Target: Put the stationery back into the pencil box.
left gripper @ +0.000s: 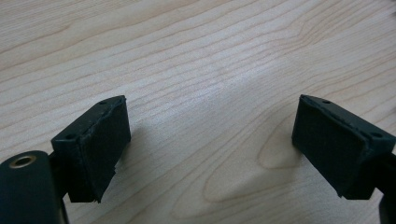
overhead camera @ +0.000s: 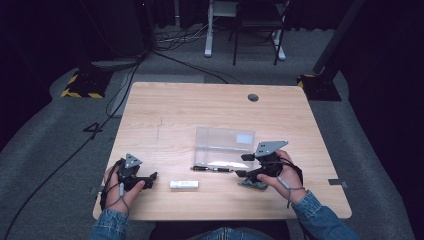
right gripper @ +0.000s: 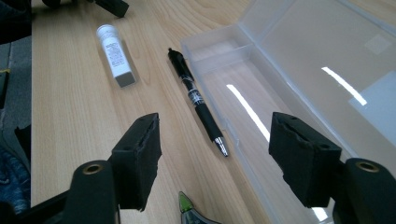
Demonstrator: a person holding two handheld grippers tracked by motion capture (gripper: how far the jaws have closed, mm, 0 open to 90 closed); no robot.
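- Your right gripper is hovering wide open — nothing between the jaws — over the black pen beside the clear case.
- Your left gripper is sitting open over bare table.

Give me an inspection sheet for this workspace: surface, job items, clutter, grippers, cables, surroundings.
Surface: light wooden table, round hole near far edge.
Job's things: clear plastic pencil case lying open, nothing seen inside; black click pen on the table alongside its near wall; white capped tube beside the pen.
Clutter: green-tipped object under the right gripper, kind unclear.
Grippers: left gripper open over bare wood; right gripper open, nothing between the jaws.
Cables: black cables on the floor at far left.
Surroundings: grey carpet, white metal frame legs behind the table.
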